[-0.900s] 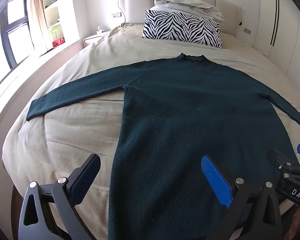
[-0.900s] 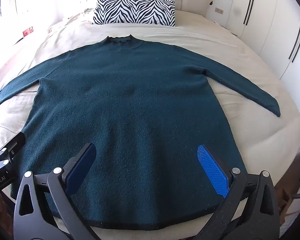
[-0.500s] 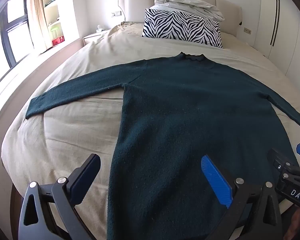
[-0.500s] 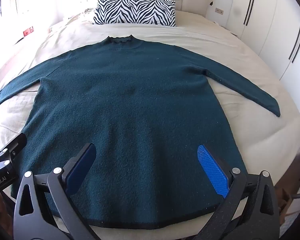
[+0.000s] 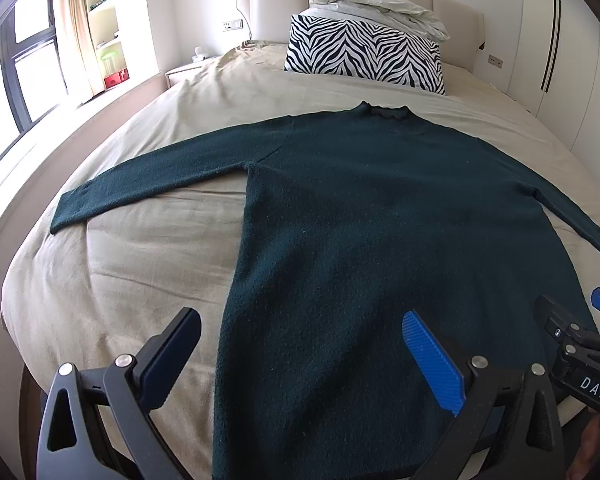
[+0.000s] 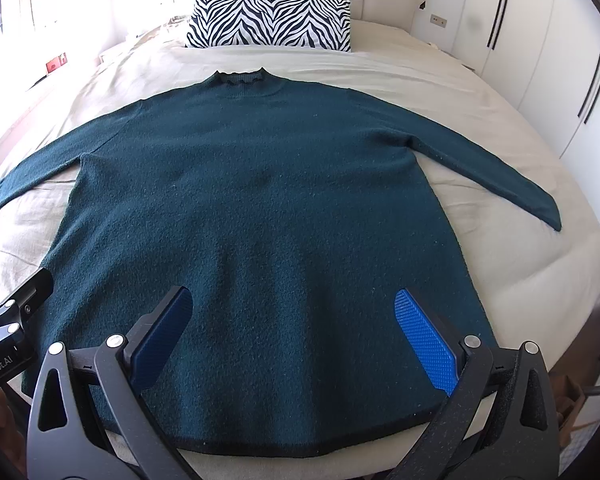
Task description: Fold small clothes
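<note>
A dark green knitted sweater (image 5: 372, 216) (image 6: 260, 200) lies flat on the bed, collar toward the headboard and both sleeves spread out to the sides. My left gripper (image 5: 300, 344) hovers open above the sweater's lower left side edge, nothing between its blue pads. Over the hem, my right gripper (image 6: 292, 324) is open too and holds nothing. Each gripper shows at the edge of the other's view.
The bed (image 5: 140, 248) has a beige cover and a padded headboard. A zebra-striped pillow (image 5: 364, 56) (image 6: 272, 20) with a bundled duvet (image 5: 380, 6) on it sits at the head. White wardrobes (image 6: 560, 64) stand on the right, a window (image 5: 24, 60) and shelves on the left.
Both grippers stay wide open. The views have shifted only slightly; the sweater has not moved.
</note>
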The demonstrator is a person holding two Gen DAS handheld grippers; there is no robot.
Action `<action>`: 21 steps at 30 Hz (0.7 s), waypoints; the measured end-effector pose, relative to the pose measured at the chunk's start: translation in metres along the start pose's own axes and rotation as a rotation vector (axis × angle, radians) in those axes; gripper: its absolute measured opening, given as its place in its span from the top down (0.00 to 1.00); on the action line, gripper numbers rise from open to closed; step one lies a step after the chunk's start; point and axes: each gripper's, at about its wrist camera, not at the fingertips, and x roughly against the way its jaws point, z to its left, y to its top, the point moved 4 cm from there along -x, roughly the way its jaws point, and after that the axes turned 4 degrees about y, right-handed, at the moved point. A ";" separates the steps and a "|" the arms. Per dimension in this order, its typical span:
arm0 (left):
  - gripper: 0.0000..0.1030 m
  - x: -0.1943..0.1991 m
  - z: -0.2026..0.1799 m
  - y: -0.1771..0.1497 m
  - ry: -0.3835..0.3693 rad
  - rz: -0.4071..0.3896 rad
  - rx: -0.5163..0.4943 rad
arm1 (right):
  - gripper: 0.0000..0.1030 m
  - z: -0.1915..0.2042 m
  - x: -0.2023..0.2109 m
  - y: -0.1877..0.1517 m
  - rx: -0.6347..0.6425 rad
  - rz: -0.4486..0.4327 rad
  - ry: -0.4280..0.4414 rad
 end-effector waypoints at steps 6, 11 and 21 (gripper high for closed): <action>0.00 0.000 0.001 -0.001 -0.001 0.001 0.002 | 0.00 0.000 0.000 -0.001 -0.003 0.004 0.000; 0.00 -0.001 0.001 -0.002 -0.003 0.002 0.001 | 0.00 0.001 -0.001 -0.002 -0.003 0.005 -0.002; 0.00 -0.001 0.002 -0.003 -0.004 0.005 0.002 | 0.00 0.000 -0.001 -0.002 -0.005 0.005 -0.002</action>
